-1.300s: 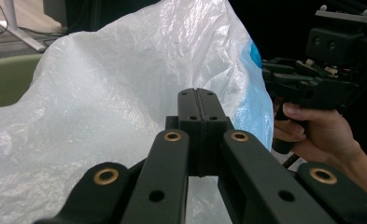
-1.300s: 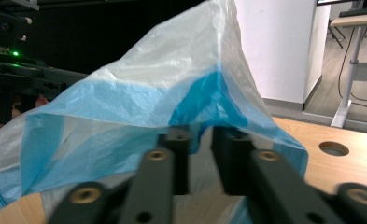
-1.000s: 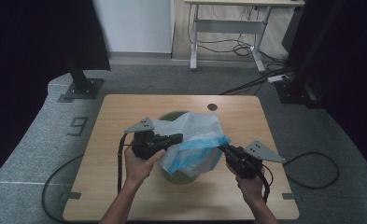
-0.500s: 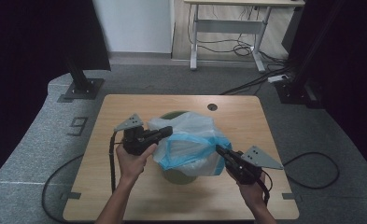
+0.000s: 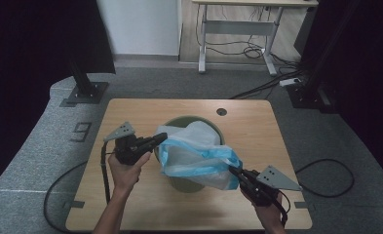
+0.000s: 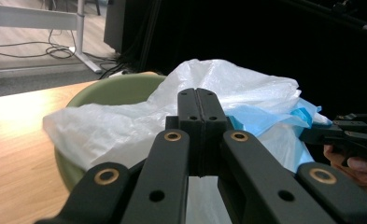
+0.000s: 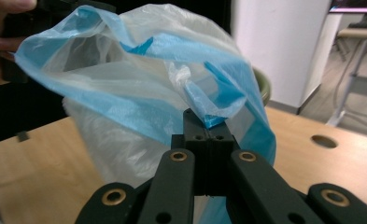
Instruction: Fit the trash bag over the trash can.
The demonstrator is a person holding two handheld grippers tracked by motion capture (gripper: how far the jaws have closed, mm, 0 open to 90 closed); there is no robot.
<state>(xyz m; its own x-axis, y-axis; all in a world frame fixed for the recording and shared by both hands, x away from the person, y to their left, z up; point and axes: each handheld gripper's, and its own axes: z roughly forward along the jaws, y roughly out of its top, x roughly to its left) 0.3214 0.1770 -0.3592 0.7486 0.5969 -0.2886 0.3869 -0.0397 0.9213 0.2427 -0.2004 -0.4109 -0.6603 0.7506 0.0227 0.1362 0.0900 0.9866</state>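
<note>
Over the middle of the wooden table point(image 5: 130, 204), a thin plastic bag point(image 5: 199, 156), white with a blue rim band, is hanging stretched between the two grippers above a green bin point(image 5: 189, 122). The left gripper point(image 5: 161, 140) is pinching the bag's rim at its left side, jaws pressed fully together on the film; in the left gripper view the closed left gripper point(image 6: 201, 109) is sitting against the white plastic with the bin's green rim point(image 6: 111, 91) just behind. The right gripper point(image 5: 234, 170) is clamping the blue band at the bag's near right corner, and in the right gripper view a bunched fold of blue film is standing up out of the closed right gripper point(image 7: 208, 126). The bag's mouth is being held open between them, its body sagging down over the bin and covering most of the bin's near half.

Around the bin, bare tabletop is lying open on every side, widest toward the near edge and the right. A round cable hole point(image 5: 221, 111) is sitting near the far edge, well apart from the bin. Beyond the table's left edge, a mark like the figure 9 point(image 5: 81, 131) is showing on the grey floor. No print is readable on the bag or bin.
</note>
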